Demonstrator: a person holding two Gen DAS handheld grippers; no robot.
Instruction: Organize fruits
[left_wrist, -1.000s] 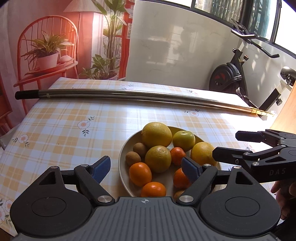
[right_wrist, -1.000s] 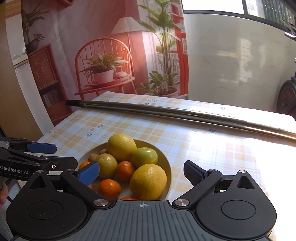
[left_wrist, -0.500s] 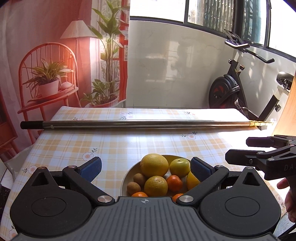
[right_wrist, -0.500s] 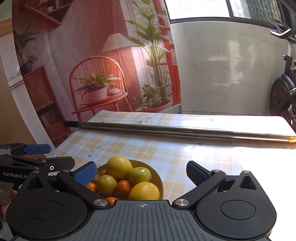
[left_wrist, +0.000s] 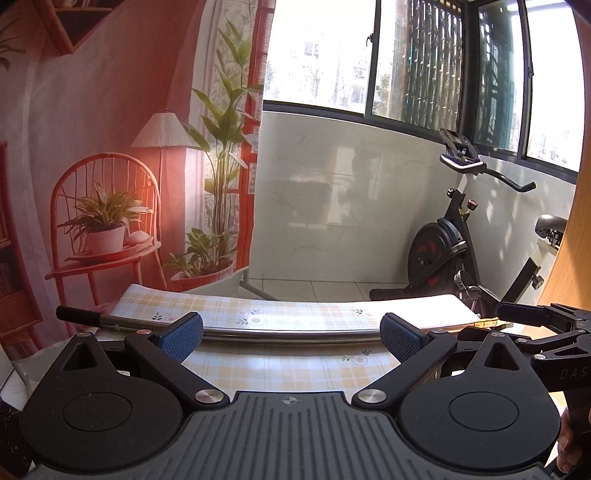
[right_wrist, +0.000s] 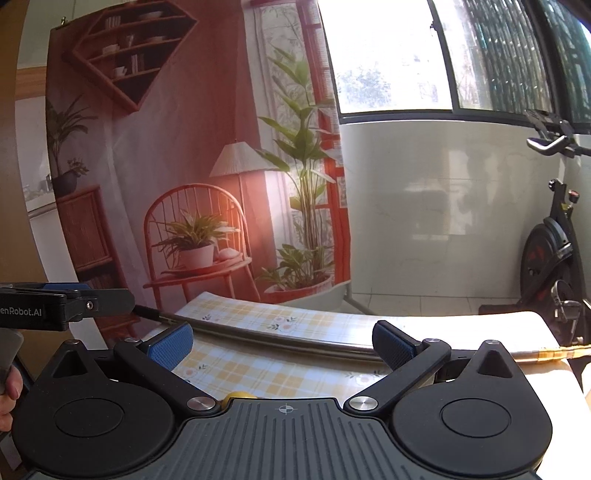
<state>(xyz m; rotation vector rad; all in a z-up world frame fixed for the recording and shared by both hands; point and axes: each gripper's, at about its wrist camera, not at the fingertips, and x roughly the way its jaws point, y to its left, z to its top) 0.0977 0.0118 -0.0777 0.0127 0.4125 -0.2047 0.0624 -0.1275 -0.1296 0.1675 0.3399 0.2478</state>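
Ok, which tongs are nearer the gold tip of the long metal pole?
Right. The right tongs have the gold tip off to their right side; the left tongs sit further left, facing the middle of the pole.

Left tongs (left_wrist: 291, 338) spread wide, empty, above checked tablecloth (left_wrist: 295, 369); metal pole (left_wrist: 288, 334) beyond; right tongs (left_wrist: 532, 325) at edge.
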